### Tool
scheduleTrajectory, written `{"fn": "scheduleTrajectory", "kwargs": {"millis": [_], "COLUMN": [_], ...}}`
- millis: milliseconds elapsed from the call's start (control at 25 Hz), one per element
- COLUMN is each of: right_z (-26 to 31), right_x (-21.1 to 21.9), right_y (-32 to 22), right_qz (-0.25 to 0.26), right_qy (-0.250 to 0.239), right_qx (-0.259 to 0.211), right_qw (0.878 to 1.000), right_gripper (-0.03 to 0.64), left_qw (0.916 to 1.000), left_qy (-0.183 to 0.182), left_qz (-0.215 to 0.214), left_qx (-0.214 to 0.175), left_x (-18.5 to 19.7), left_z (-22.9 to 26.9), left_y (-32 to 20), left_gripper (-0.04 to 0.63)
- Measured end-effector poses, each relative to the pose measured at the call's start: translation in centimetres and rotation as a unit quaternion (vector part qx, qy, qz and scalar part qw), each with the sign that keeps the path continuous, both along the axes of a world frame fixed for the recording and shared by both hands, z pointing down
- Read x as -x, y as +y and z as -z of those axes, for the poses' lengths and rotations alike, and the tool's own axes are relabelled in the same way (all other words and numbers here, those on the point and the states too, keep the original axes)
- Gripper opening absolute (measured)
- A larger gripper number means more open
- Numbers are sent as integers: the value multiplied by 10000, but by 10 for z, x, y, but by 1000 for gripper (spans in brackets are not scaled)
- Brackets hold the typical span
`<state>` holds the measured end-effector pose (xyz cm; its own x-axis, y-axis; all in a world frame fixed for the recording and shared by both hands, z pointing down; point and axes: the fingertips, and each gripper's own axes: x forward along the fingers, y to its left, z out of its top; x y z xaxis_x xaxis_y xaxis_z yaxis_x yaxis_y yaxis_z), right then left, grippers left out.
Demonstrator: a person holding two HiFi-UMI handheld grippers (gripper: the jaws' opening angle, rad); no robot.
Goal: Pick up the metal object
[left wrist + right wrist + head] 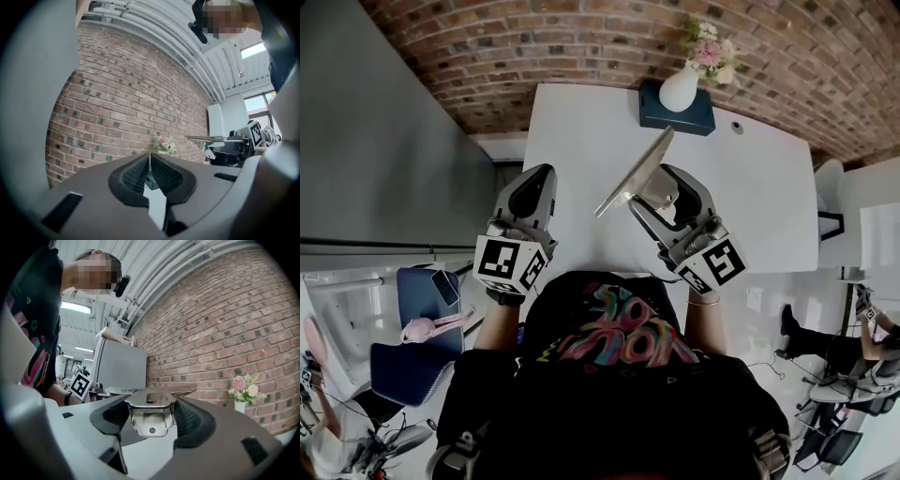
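The metal object (630, 176) is a flat shiny plate with a small bracket under it. It hangs tilted above the white table (759, 197), and my right gripper (661, 199) is shut on its bracket. In the right gripper view the bracket (151, 418) sits between the dark pads (190, 417), with the plate lying across their tops. My left gripper (532, 190) hovers over the table's left edge. In the left gripper view its pads (133, 174) meet with nothing between them, and the metal object (206, 138) shows off to the right.
A white vase of pink flowers (682, 84) stands on a dark blue box (698, 117) at the table's far edge, against a brick wall (534, 47). A grey partition (384, 141) is at left. A blue chair (417, 328) holding a phone stands at lower left.
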<state>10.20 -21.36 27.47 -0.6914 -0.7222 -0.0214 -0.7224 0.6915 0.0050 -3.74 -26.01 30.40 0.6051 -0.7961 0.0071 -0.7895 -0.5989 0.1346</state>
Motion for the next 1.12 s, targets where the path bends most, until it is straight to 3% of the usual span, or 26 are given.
{"fn": "scheduleTrajectory", "kwargs": {"millis": [1120], "right_z": [-8], "right_x": [2], "right_y": [4], "right_qz": [68], "right_qy": [-39], "right_qx": [26], "right_qw": [10000], "right_gripper": [311], "left_qw": [9998], "left_qy": [-147], "left_qz": [-107], "left_qx": [43], "left_x": [-5], "left_z": [-8], "left_y": [6], "left_gripper": [32]}}
